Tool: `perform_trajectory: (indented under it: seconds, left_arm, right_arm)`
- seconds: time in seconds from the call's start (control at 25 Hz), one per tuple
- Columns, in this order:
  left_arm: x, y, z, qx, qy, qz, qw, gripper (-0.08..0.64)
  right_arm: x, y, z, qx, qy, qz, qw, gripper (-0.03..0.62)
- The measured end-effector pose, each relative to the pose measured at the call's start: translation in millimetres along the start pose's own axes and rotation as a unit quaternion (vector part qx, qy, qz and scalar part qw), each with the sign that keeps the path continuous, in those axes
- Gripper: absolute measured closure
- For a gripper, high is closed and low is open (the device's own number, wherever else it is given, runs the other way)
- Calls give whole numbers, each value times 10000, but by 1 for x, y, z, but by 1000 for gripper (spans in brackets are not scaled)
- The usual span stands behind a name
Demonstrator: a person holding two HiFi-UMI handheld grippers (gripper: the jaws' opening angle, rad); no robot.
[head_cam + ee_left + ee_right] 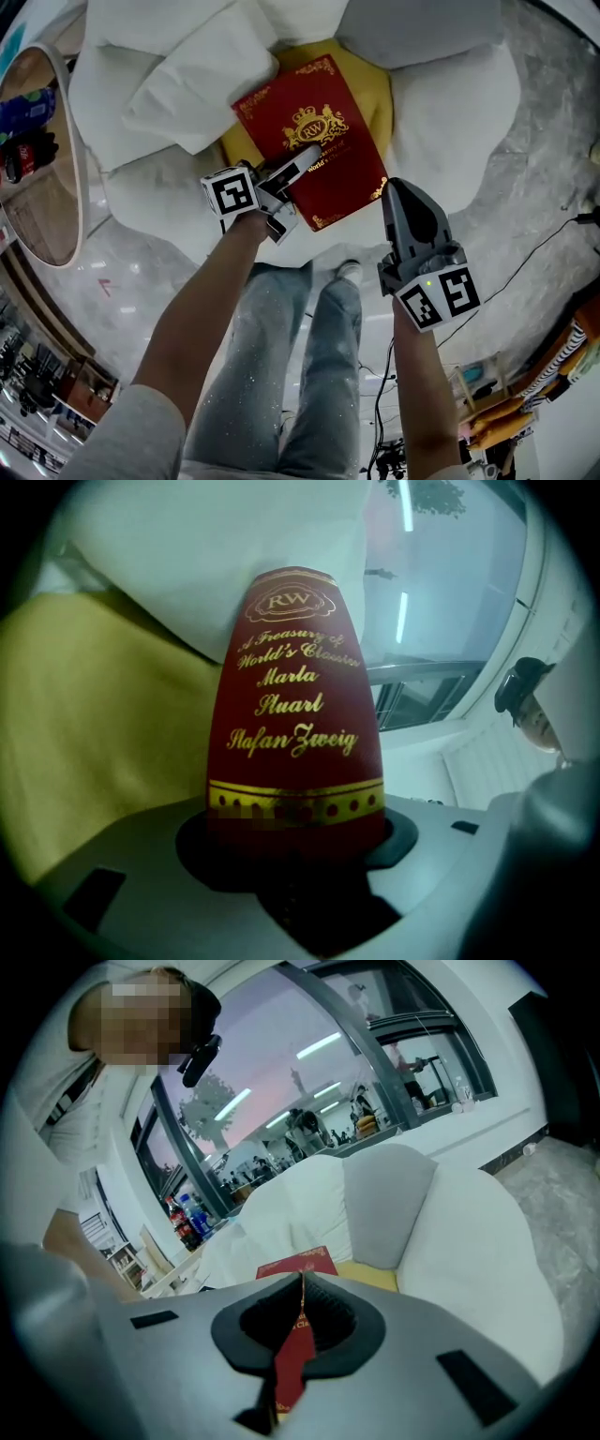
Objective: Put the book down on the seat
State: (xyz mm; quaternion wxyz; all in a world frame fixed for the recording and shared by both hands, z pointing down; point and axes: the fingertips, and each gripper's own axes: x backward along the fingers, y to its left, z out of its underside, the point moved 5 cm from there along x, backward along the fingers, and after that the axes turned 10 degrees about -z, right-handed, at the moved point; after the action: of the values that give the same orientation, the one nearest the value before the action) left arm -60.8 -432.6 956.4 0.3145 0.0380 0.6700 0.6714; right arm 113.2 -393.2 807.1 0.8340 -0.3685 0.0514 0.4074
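A red hardback book (309,141) with gold lettering lies tilted over the yellow seat cushion (364,77) of a white armchair (459,112). My left gripper (286,178) is shut on its lower left edge. In the left gripper view the book's spine (295,705) stands between the jaws of the left gripper (295,841). My right gripper (387,190) is shut on the lower right corner. In the right gripper view the book (296,1330) runs edge-on through the jaws of the right gripper (300,1321). Whether the book touches the cushion I cannot tell.
A white pillow (192,80) lies on the seat's left, partly over the cushion. A round side table (42,159) with bottles stands at the far left. The person's legs (291,366) are below the seat's front. Cables (525,258) trail on the floor at the right.
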Motion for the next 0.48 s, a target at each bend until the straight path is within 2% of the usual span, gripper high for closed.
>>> perform_trajectory:
  seconds: [0.08, 0.16, 0.28, 0.32, 0.44, 0.48]
  left_arm:
    - [-1, 8, 5, 62, 50, -139, 9999, 310]
    - [-3, 15, 11, 444, 119, -160, 9988, 310]
    - [-6, 17, 17, 1034, 136, 15, 9945, 310]
    - [-7, 18, 17, 1087, 122, 33, 9940, 310]
    - [-5, 29, 14, 678, 130, -248, 9973, 302]
    - [-5, 29, 13, 687, 130, -269, 9972, 293]
  right_arm:
    - [1, 0, 3, -37, -12, 10, 10000, 565]
    - [1, 2, 7, -70, -12, 10, 10000, 565]
    - [0, 5, 12, -113, 9, -9, 9999, 565]
    - [0, 7, 13, -128, 11, -18, 9999, 565]
    - [-1, 10, 16, -183, 5, -30, 9998, 565]
    - [-1, 11, 17, -194, 5, -37, 9998, 565]
